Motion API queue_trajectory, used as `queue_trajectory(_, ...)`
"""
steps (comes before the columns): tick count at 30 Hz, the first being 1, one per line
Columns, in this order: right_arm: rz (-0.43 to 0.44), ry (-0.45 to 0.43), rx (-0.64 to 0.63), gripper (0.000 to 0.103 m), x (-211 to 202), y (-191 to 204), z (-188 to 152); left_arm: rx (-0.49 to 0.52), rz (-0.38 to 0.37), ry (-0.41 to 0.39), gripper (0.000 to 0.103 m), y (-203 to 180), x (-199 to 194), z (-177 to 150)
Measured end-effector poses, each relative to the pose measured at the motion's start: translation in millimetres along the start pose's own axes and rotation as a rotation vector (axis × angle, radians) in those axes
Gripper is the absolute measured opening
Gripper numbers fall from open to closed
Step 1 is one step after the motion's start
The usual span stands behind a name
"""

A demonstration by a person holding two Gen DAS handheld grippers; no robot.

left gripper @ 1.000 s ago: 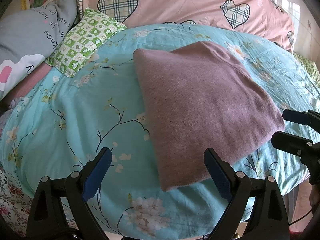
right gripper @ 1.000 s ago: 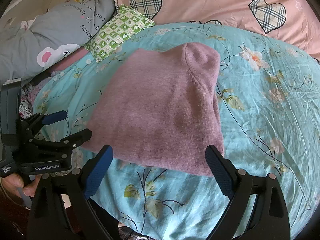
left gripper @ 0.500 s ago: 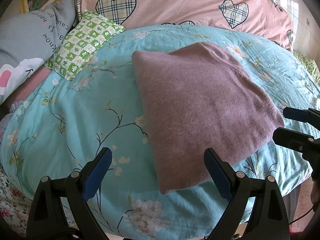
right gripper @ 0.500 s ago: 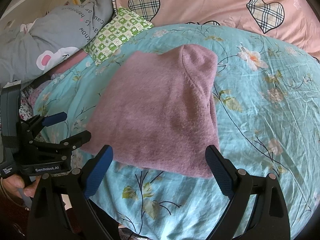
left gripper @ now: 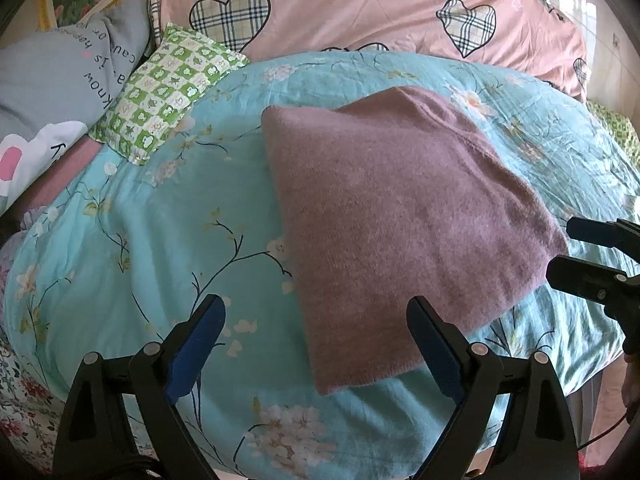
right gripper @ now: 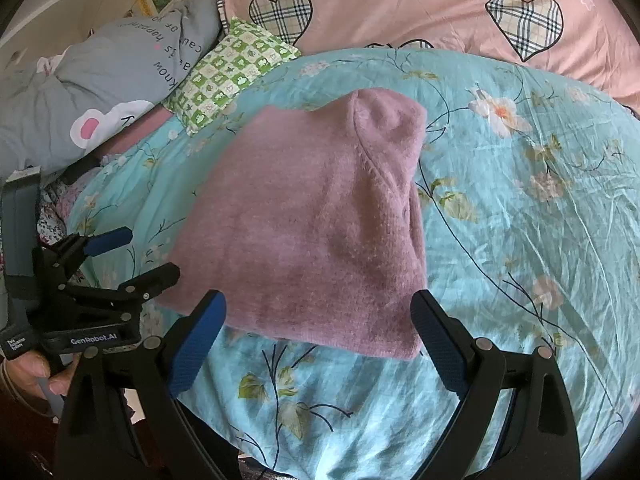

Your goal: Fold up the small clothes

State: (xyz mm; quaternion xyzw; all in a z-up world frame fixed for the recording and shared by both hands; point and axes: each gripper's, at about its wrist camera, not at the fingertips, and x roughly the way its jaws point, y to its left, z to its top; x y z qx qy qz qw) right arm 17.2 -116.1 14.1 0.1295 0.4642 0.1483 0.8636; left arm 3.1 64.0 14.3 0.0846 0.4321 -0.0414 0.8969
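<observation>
A mauve knitted garment point(left gripper: 400, 220) lies folded into a thick rectangle on the turquoise floral bedspread point(left gripper: 160, 240). The right wrist view has the same garment point(right gripper: 312, 232) with a sleeve or hood bulge at its far end. My left gripper point(left gripper: 316, 344) stands open, held back from the garment's near left corner with nothing between its fingers. My right gripper point(right gripper: 320, 336) is open too, just short of the near edge. Each gripper appears in the other's view: the right gripper point(left gripper: 576, 256) at the right margin, the left gripper point(right gripper: 132, 256) at the left margin, held by a hand point(right gripper: 36, 372).
A pink duvet point(left gripper: 360, 4) with plaid hearts is heaped at the head of the bed. A green checked pillow point(left gripper: 164, 92) and a grey printed pillow point(left gripper: 52, 80) lie at the far left. The bed's front edge runs just under both grippers.
Both cameras have drifted slightly back and up from the garment. The folded garment lies unmoved, and both grippers stay open.
</observation>
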Motion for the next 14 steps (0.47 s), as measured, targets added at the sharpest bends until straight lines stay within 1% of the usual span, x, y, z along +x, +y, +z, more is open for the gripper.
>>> queue_trajectory(14, 0.011, -0.01, 0.006, 0.094, -0.8, -0.9, 2.4, 0.01, 0.001, -0.003, 0.092, -3.4, -2.1, 3.7)
